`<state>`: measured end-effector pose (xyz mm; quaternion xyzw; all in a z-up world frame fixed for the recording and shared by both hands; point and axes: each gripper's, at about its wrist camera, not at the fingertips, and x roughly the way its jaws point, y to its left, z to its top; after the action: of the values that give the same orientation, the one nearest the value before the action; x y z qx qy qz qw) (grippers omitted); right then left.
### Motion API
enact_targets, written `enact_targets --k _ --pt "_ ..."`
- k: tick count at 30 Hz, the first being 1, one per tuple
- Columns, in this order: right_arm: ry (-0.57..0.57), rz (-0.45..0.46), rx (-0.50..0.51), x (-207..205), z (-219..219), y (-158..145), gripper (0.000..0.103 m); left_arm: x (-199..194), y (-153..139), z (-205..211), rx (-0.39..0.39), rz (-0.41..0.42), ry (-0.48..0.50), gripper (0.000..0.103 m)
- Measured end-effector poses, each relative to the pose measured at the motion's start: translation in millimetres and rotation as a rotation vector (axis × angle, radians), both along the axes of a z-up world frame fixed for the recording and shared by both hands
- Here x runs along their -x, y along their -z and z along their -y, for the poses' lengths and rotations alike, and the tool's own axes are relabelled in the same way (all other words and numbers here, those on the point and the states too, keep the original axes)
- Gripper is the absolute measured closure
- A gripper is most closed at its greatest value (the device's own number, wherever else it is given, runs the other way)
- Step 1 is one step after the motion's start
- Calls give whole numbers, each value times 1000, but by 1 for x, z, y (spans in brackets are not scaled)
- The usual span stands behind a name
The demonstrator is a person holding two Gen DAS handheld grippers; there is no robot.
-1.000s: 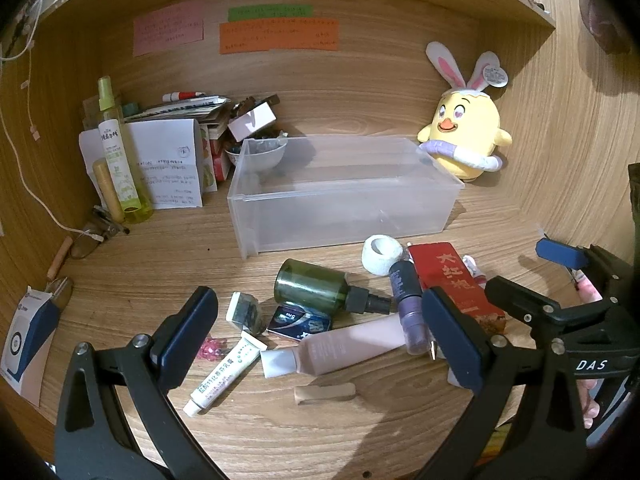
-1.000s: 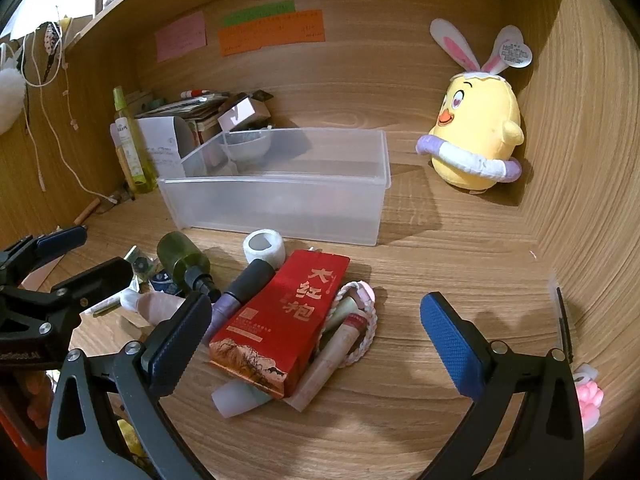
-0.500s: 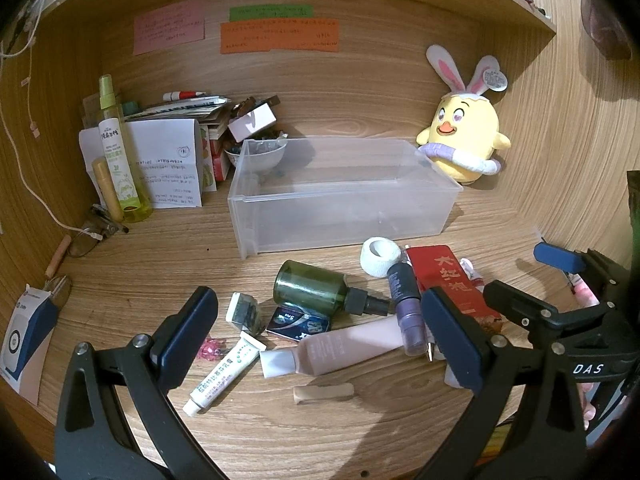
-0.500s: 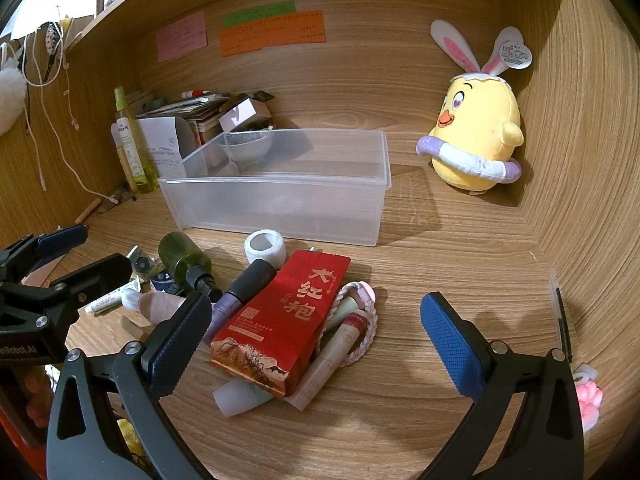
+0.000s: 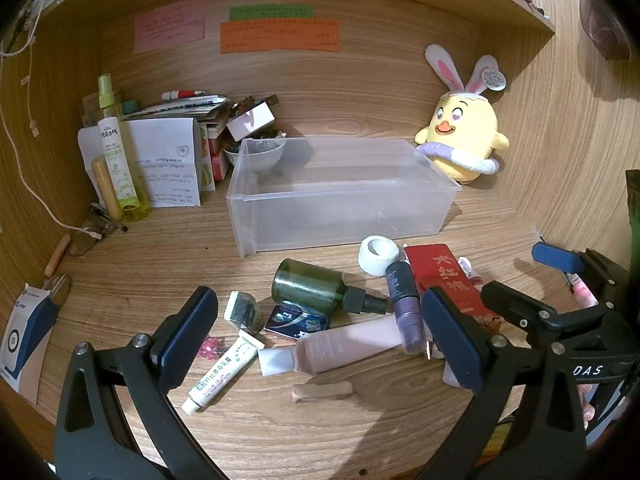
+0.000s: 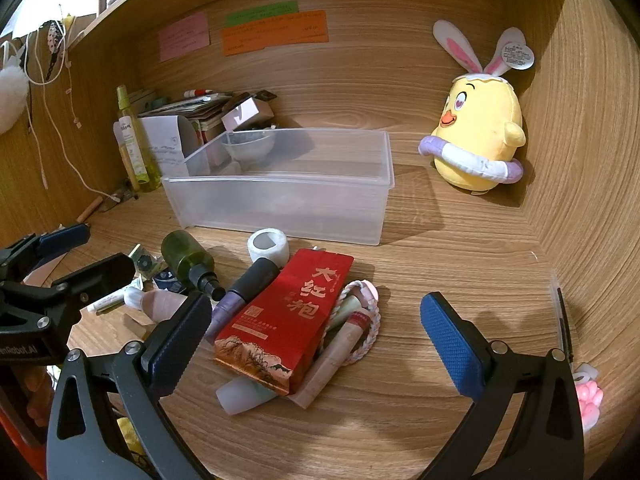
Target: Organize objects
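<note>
Clutter is lying on the desk (image 5: 120, 264) before a seemingly empty clear bin (image 5: 340, 196); left tool (image 5: 320, 334) and right tool (image 6: 316, 332) are hovering wide, holding nothing.

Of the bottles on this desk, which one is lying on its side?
The dark green bottle with the black nozzle, lying in the clutter before the clear bin. The tall yellow-green spray bottle at the back left stands upright.

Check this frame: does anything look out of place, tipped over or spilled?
No spill shows. The green bottle lies on its side among loose items piled before the clear bin, which holds nothing visible. The red packet rests tilted over tubes. Both grippers hover open.
</note>
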<state>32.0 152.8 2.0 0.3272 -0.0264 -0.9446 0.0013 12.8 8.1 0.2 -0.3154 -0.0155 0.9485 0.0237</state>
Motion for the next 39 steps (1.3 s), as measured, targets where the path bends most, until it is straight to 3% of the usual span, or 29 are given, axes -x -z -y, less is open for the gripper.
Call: enact_targets --k 23,32,34,36,39 --pt "-2 -2 4 -1 3 1 0 1 2 1 -6 13 6 0" --pt "-10 12 15 2 0 6 0 0 6 24 -58 10 -2 0" --pt "-10 10 23 4 -2 4 0 0 7 32 -70 13 -6 4" --pt "-9 8 33 7 -6 2 1 4 9 42 -81 33 -11 17" --pt "-13 24 40 15 -12 1 8 11 14 57 -77 60 -36 20"
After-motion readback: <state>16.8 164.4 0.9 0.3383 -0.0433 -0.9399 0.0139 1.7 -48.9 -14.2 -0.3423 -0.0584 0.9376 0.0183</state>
